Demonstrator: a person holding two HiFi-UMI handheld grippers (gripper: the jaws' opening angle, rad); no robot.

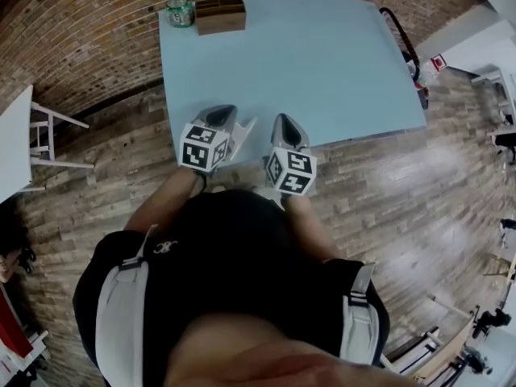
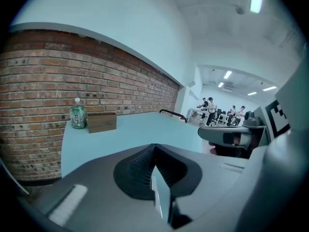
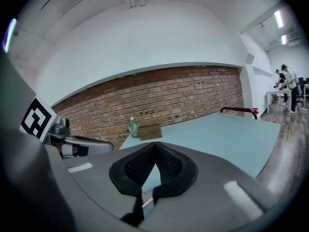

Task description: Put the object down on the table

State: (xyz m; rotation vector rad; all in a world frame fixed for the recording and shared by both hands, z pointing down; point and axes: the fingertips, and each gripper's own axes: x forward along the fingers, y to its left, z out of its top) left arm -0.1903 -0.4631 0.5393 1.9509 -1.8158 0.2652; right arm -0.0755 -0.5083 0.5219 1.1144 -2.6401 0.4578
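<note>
A green-labelled bottle (image 1: 180, 9) and a brown wooden box (image 1: 220, 14) stand side by side at the far left corner of the light blue table (image 1: 322, 63). My left gripper (image 1: 226, 121) and right gripper (image 1: 286, 129) hover close together over the table's near edge. Both are shut, with nothing between the jaws. In the left gripper view the jaws of the left gripper (image 2: 153, 149) meet; the bottle (image 2: 77, 114) and box (image 2: 102, 122) lie far ahead. The right gripper (image 3: 154, 146) shows the same, with the bottle (image 3: 133, 128) and box (image 3: 150, 131) far off.
A brick wall (image 2: 58, 76) runs behind the table. A black chair back (image 1: 401, 37) stands at the table's right edge, and a white chair frame (image 1: 50, 131) sits on the wooden floor to the left. People (image 2: 211, 111) work at desks far off.
</note>
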